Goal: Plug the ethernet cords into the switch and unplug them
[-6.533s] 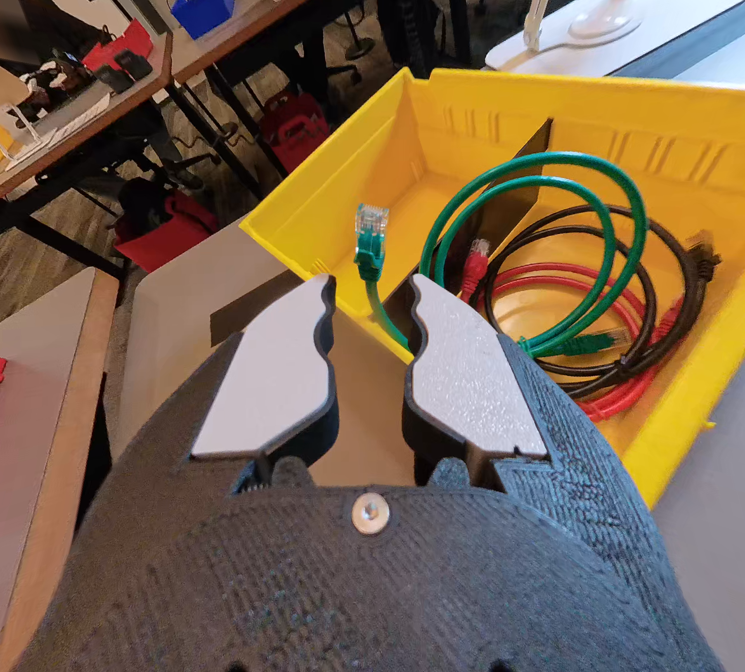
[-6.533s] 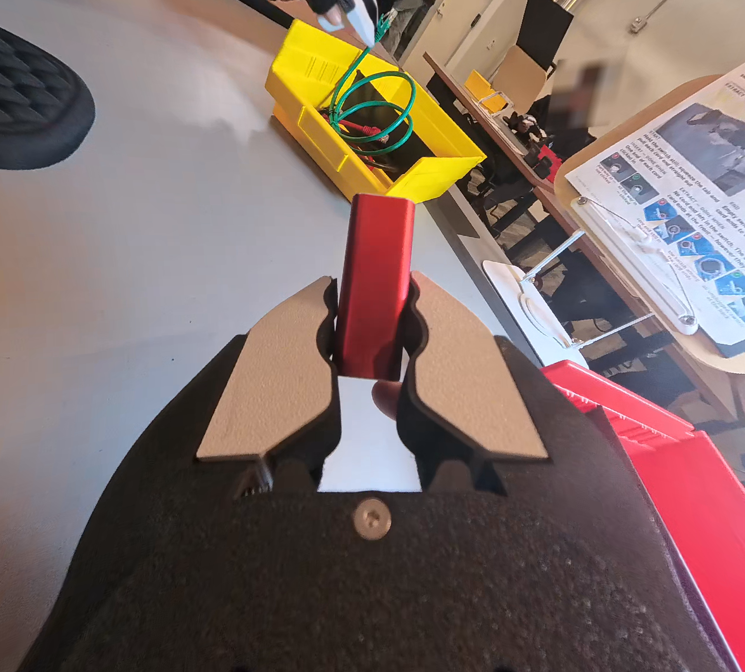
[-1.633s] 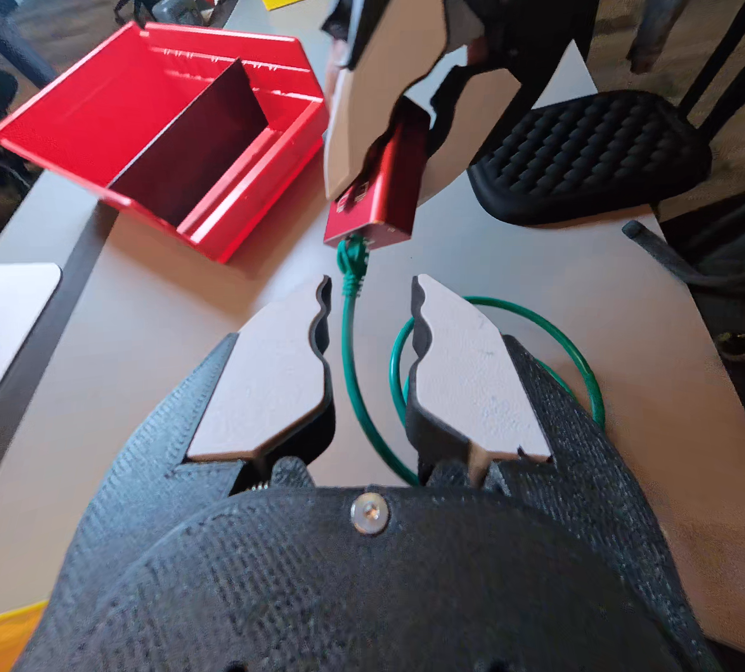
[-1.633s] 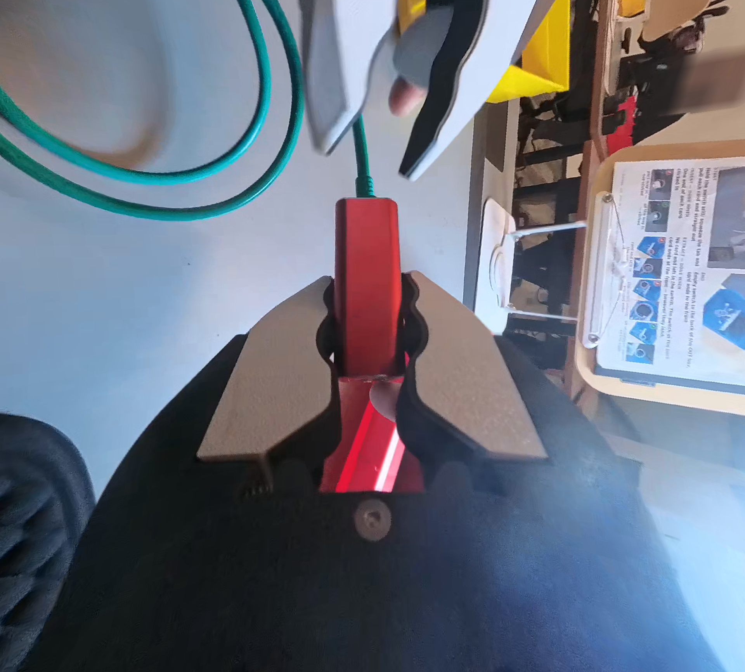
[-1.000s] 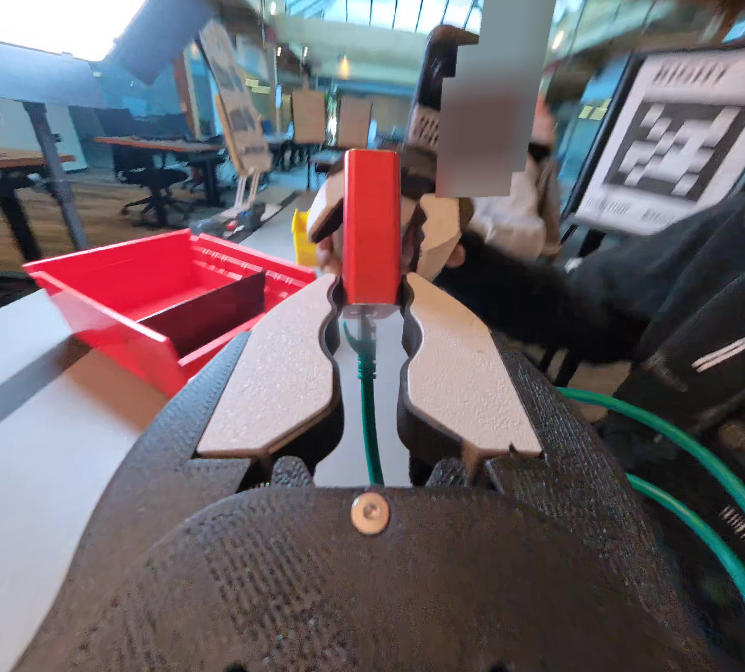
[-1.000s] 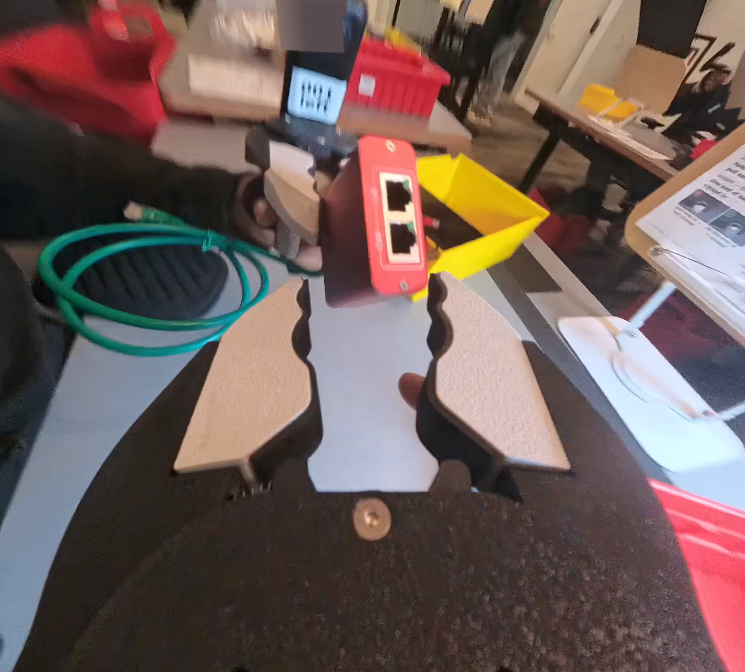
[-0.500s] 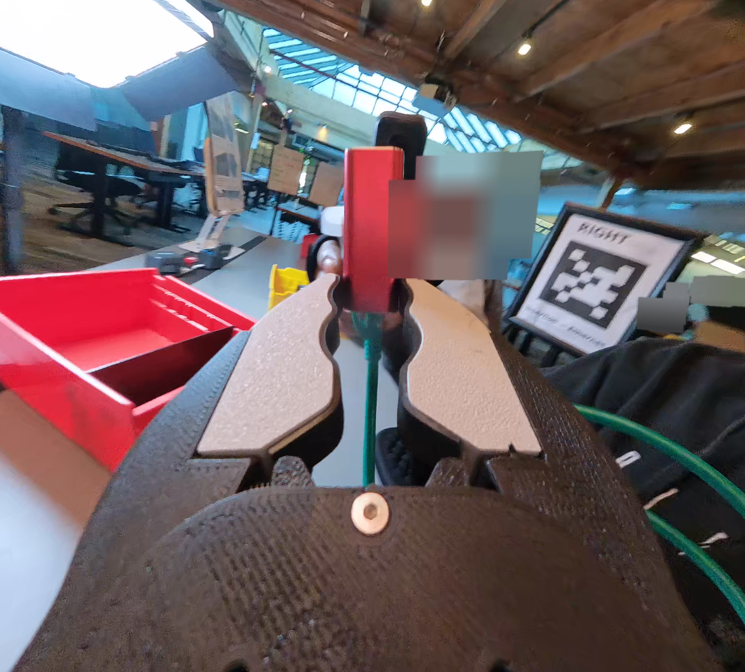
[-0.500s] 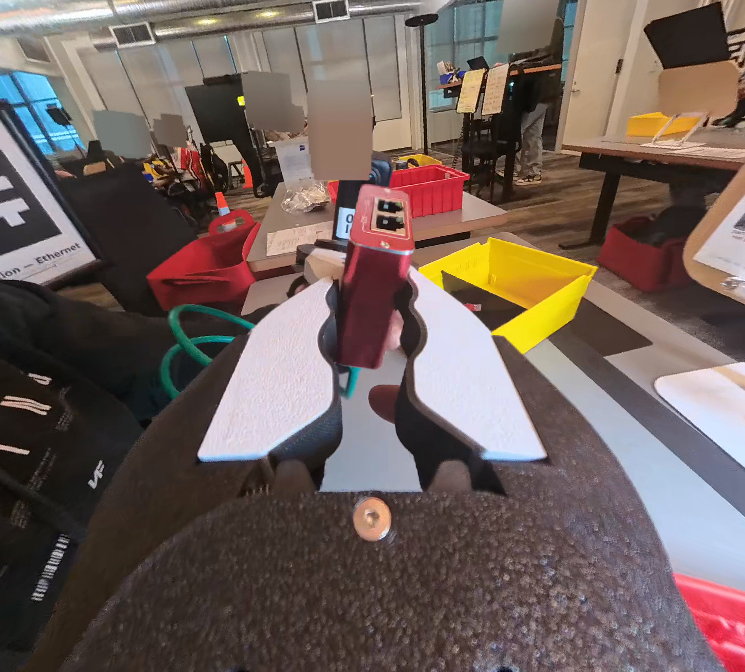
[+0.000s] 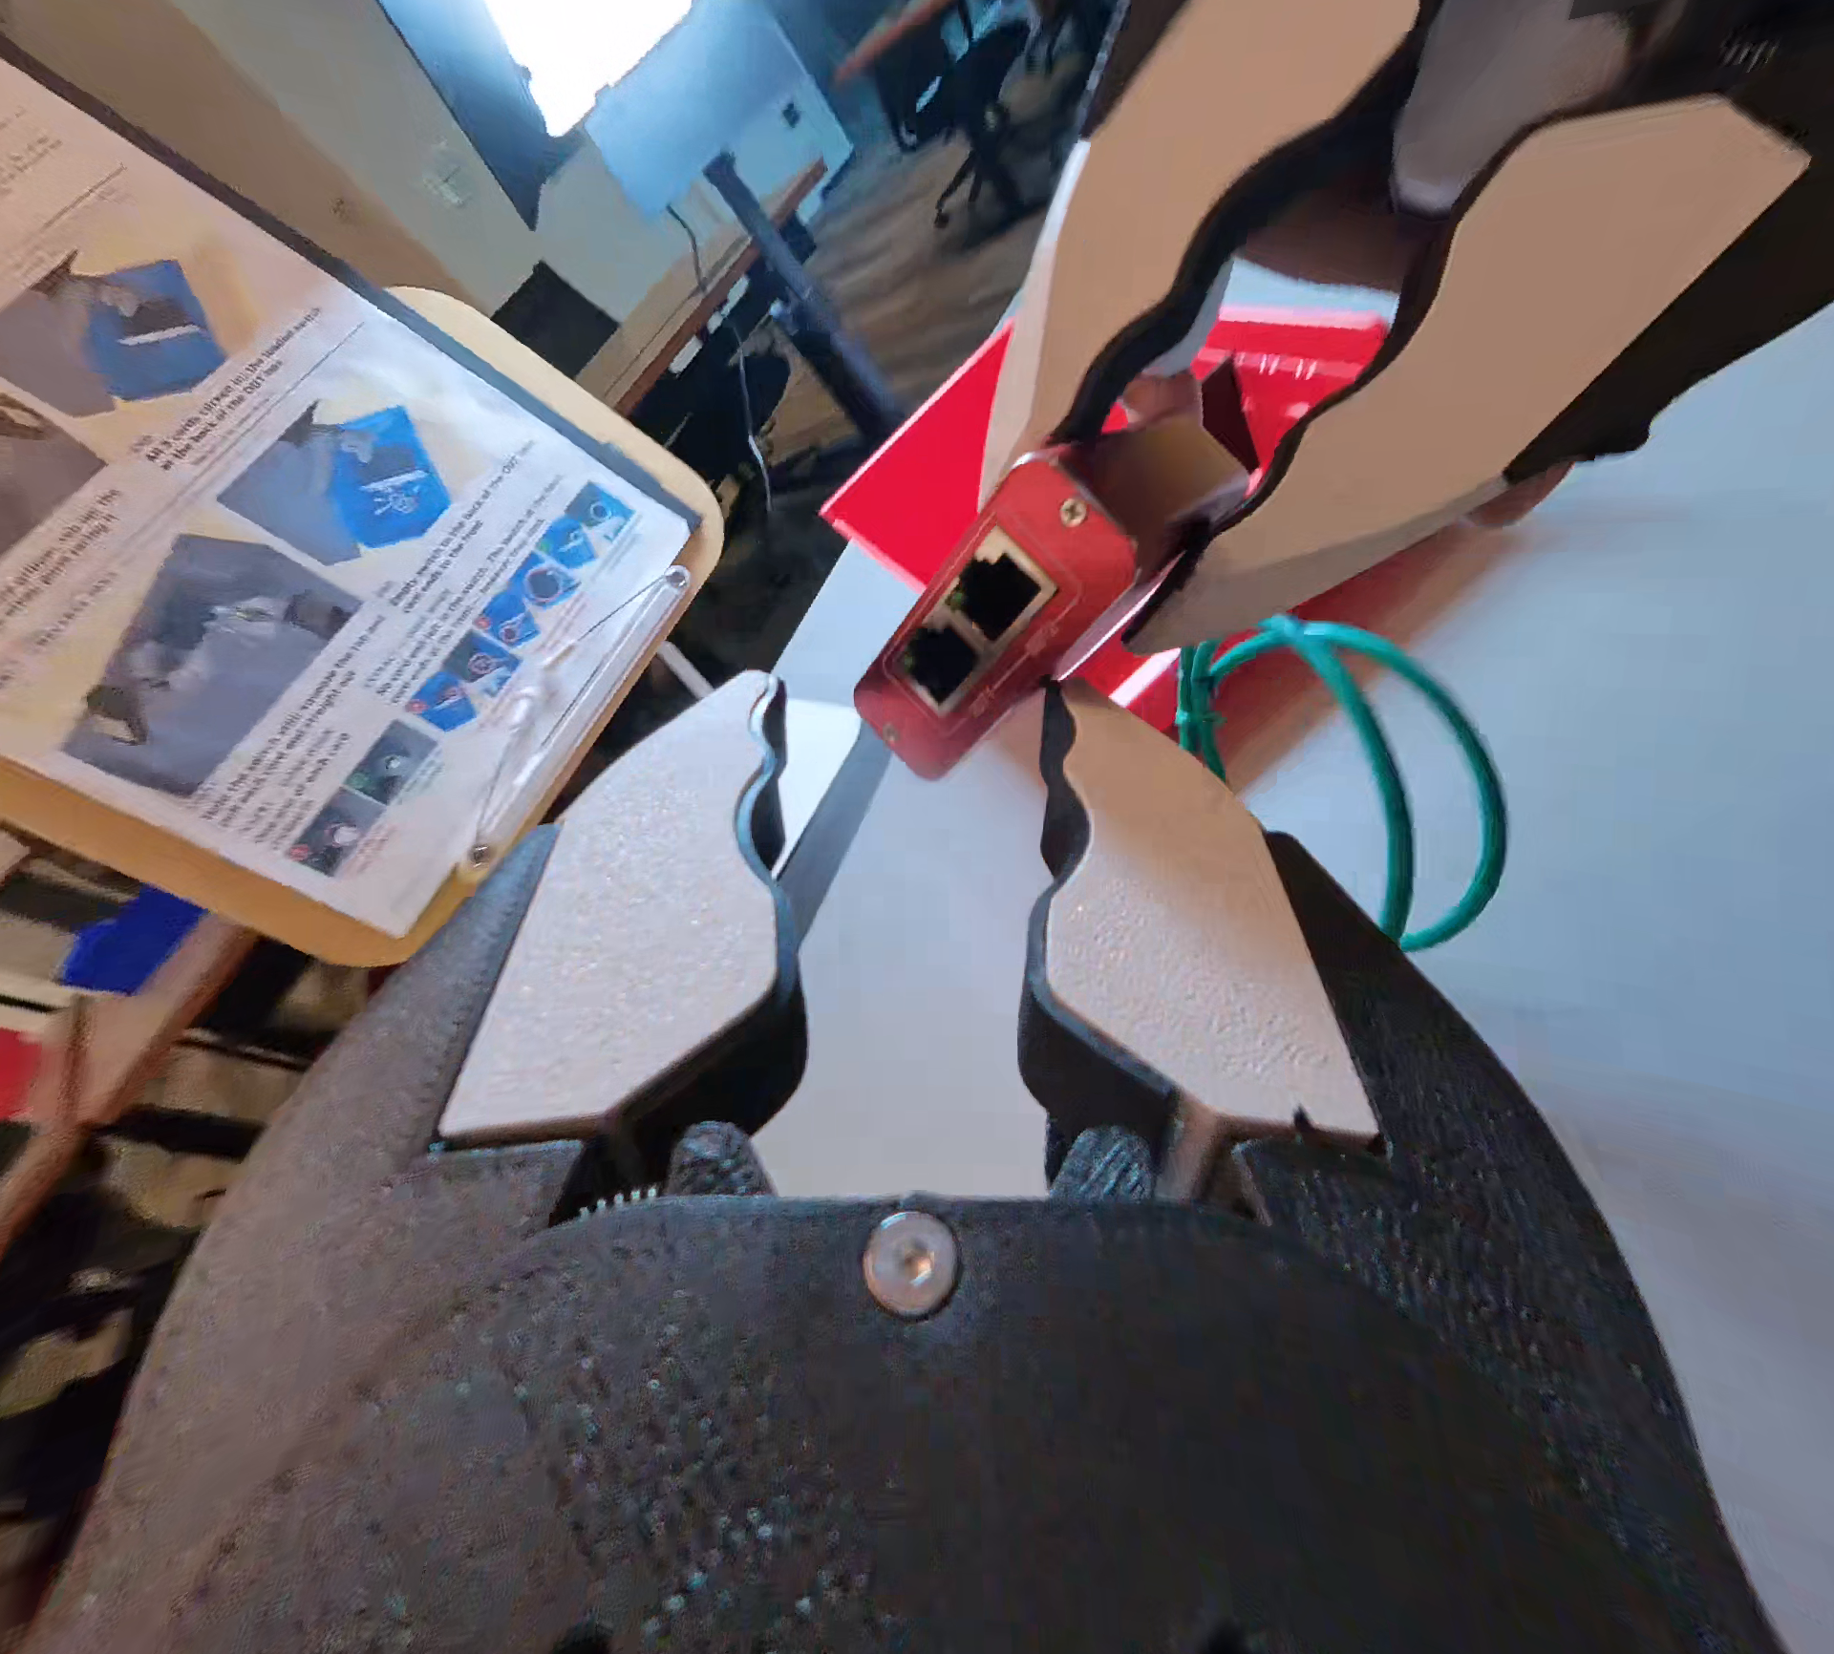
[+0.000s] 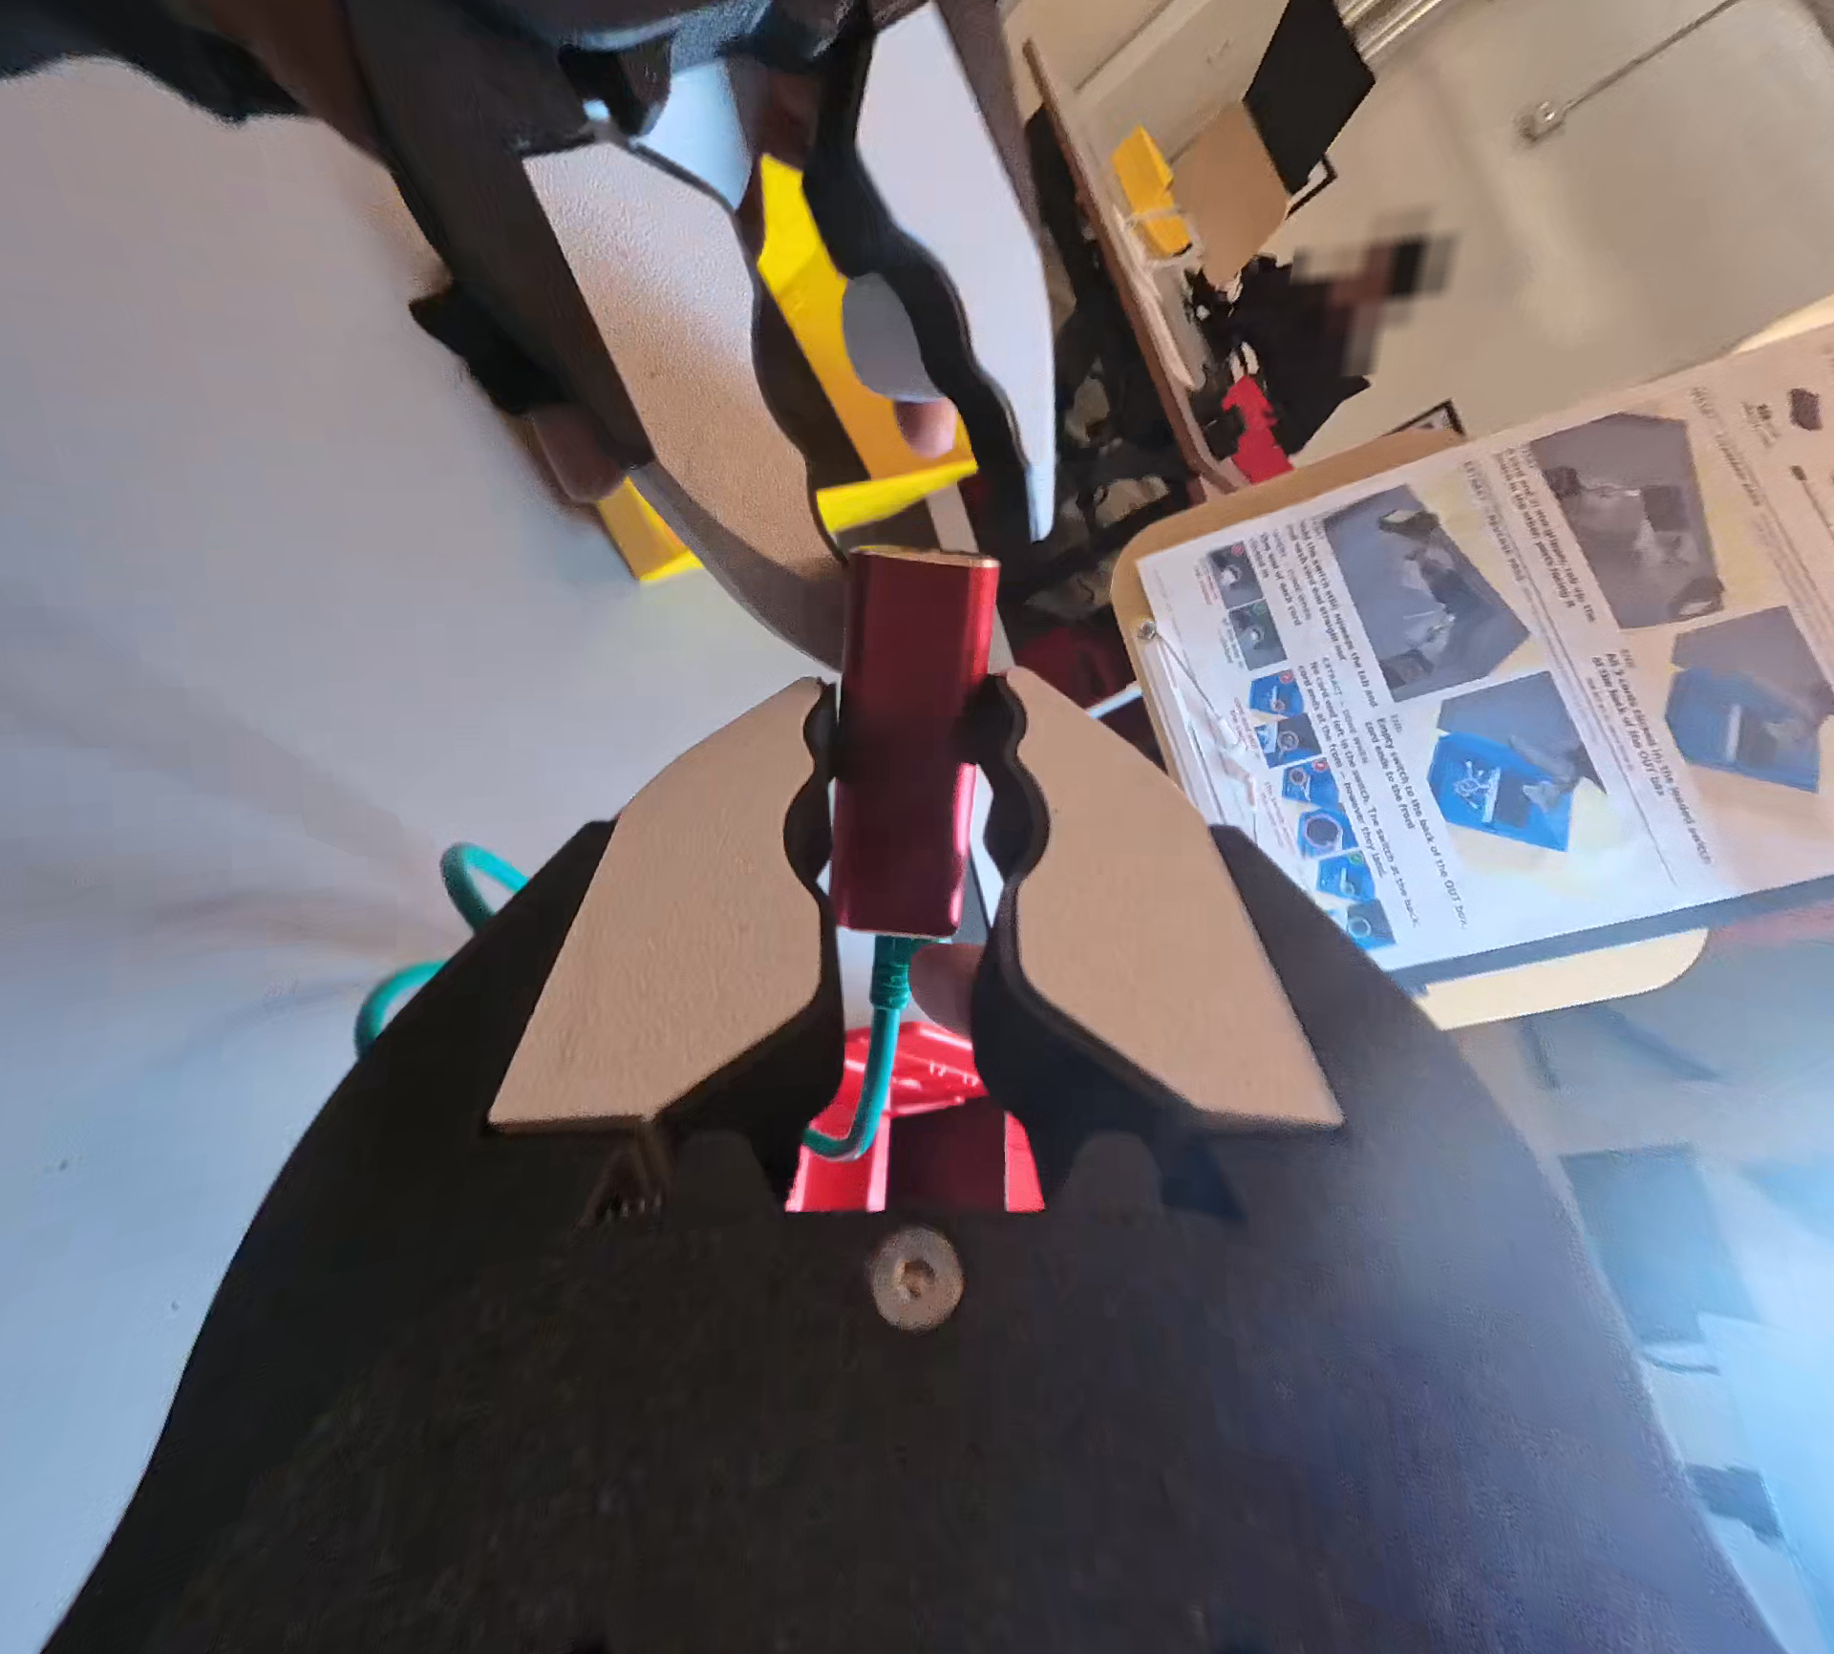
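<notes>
Metal-cased and red, the small box-shaped switch (image 10: 908, 748) sat clenched between the two tan pads of the right gripper (image 10: 908, 713), held lengthwise along the fingers above the pale grey worktop (image 10: 198, 614). From its near end a green ethernet cord (image 10: 886, 991) ran out, its plug seated in the switch, and bent down between the fingers; more of the cord looped over the worktop to the left.

The left wrist view showed the same switch (image 9: 992, 624) from the other end: a red faceplate with two empty dark ports side by side, turned toward the camera. The right gripper (image 9: 1181, 515) came in from the upper right and pinched the switch's body behind that faceplate. The left gripper (image 9: 908, 713) stood released, its pads spread wide and grasping nothing, with the switch's faceplate just ahead of its fingertips (image 9: 764, 694) and close to the right one. The green cord (image 9: 1429, 773) hung in two loops behind the switch, over the worktop toward its right side.

A red plastic bin (image 9: 923, 455) lay behind the switch near the worktop's far edge. Left of the worktop, a printed instruction sheet on a light wooden board (image 9: 327, 575) stood tilted. In the right wrist view a yellow plastic bin (image 10: 794, 297) showed partly behind the left gripper (image 10: 893, 555).
</notes>
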The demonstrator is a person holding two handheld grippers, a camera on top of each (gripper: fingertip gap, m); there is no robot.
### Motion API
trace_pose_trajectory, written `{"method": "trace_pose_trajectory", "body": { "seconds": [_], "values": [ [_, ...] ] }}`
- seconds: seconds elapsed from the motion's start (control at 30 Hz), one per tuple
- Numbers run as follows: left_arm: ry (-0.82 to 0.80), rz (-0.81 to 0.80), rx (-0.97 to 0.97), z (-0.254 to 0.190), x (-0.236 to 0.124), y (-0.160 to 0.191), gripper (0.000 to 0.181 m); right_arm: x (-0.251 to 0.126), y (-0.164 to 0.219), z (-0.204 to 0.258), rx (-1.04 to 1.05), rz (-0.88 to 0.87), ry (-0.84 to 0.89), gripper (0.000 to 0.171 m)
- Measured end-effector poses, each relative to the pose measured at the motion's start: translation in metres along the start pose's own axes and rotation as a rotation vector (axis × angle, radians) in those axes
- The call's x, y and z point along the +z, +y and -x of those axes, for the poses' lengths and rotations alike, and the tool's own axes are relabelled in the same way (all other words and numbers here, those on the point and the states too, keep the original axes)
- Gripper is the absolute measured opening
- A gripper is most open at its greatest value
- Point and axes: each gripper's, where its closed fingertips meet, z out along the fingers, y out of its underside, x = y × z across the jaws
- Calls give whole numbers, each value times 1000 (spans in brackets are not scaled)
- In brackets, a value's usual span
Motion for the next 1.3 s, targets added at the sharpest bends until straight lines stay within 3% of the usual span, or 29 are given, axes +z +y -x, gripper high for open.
{"method": "trace_pose_trajectory", "body": {
  "seconds": [0.23,0.43,0.5,0.77,0.9,1.0,1.07,1.17,1.3],
  "values": [
    [84,-72,197,-27,2,0,38,-1,-5,17,-25,-44,-87,26],
    [218,-287,-33,-27,-11,-15,33,-17,-21,-2,57,-167,-32,29],
    [255,-369,-123,-21,-17,-18,29,-23,-17,-7,85,-179,-38,38],
    [391,-590,-351,-8,-38,-21,26,-3,19,7,388,-286,-299,58],
    [450,-718,-419,-10,-51,-42,26,2,-5,23,529,-511,-440,59],
    [483,-791,-454,-14,-56,-56,26,12,-24,36,541,-567,-462,54],
    [478,-800,-450,-16,-57,-59,27,13,-30,38,519,-593,-437,26],
    [472,-727,-441,-12,-54,-51,27,6,-25,31,497,-548,-432,24],
    [473,-422,-279,-28,-34,-19,30,3,4,35,338,-306,-395,22]
  ]
}}
